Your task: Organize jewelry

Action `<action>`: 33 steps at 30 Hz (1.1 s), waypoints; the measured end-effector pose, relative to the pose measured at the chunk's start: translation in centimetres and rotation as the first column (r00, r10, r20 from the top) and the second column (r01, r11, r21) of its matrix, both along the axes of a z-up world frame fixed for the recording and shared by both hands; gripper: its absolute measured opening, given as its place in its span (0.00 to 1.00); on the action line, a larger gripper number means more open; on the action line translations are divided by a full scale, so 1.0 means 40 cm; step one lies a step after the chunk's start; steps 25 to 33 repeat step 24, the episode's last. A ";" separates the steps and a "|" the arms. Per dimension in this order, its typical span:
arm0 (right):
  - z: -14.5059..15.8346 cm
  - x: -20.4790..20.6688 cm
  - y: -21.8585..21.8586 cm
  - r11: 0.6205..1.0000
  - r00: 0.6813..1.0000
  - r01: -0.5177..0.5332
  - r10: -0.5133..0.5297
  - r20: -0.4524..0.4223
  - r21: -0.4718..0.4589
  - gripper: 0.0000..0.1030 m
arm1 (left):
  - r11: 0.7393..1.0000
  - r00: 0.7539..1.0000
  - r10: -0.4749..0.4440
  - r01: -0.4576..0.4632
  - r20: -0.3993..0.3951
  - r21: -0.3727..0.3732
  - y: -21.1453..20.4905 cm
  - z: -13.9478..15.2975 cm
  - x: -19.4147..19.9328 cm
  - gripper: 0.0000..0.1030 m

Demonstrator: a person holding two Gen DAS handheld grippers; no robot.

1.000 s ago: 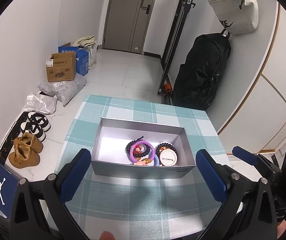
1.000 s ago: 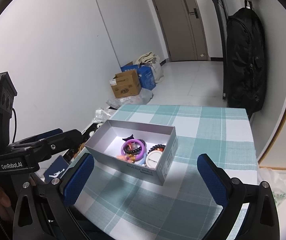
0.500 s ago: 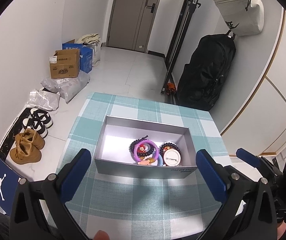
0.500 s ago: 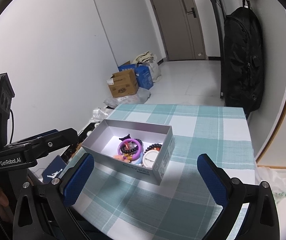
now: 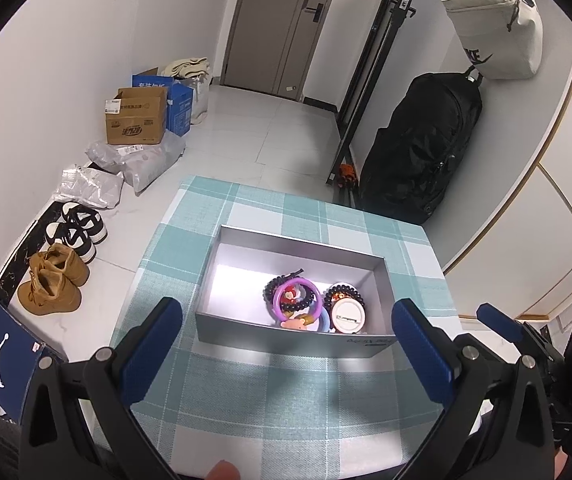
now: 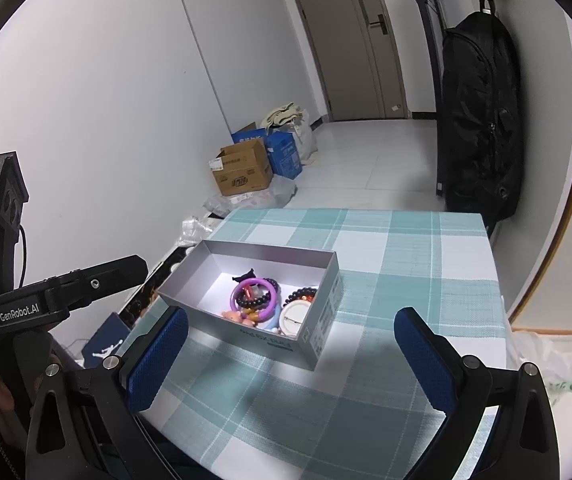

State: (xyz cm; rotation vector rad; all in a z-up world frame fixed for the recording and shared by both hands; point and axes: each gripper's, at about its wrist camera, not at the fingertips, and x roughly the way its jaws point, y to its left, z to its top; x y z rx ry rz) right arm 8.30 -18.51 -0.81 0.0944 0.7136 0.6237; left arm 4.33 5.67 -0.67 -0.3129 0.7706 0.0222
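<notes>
1. My left gripper (image 5: 286,346) hangs wide open and holds nothing, above the near bench (image 5: 270,400) cloth.
2. The grey box (image 5: 294,338) sits mid-bench, bare checked cloth on every side.
3. The purple bangle (image 5: 297,297), dark beads and round tin (image 5: 349,312) crowd the box's right end.
4. My right gripper (image 6: 290,358) also gapes wide and holds nothing, short of the box's near wall.

White walls enclose a pale tiled floor (image 5: 270,136) leading to a grey door (image 5: 282,28). Cardboard boxes (image 5: 136,122) and shoes (image 5: 52,280) line the left wall; a black bag (image 5: 418,148) hangs right.
</notes>
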 end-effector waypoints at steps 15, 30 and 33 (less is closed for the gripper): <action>-0.001 -0.005 0.007 1.000 1.000 -0.003 0.003 0.002 -0.010 1.00 | 1.000 1.000 -0.017 0.017 0.016 0.010 -0.006 0.004 -0.002 0.99; -0.003 -0.009 0.014 1.000 1.000 -0.010 0.010 0.004 -0.015 1.00 | 0.997 0.998 -0.050 0.047 0.049 0.067 -0.033 0.017 -0.011 0.99; -0.003 -0.009 0.014 1.000 1.000 -0.010 0.010 0.004 -0.015 1.00 | 0.997 0.998 -0.050 0.047 0.049 0.067 -0.033 0.017 -0.011 0.99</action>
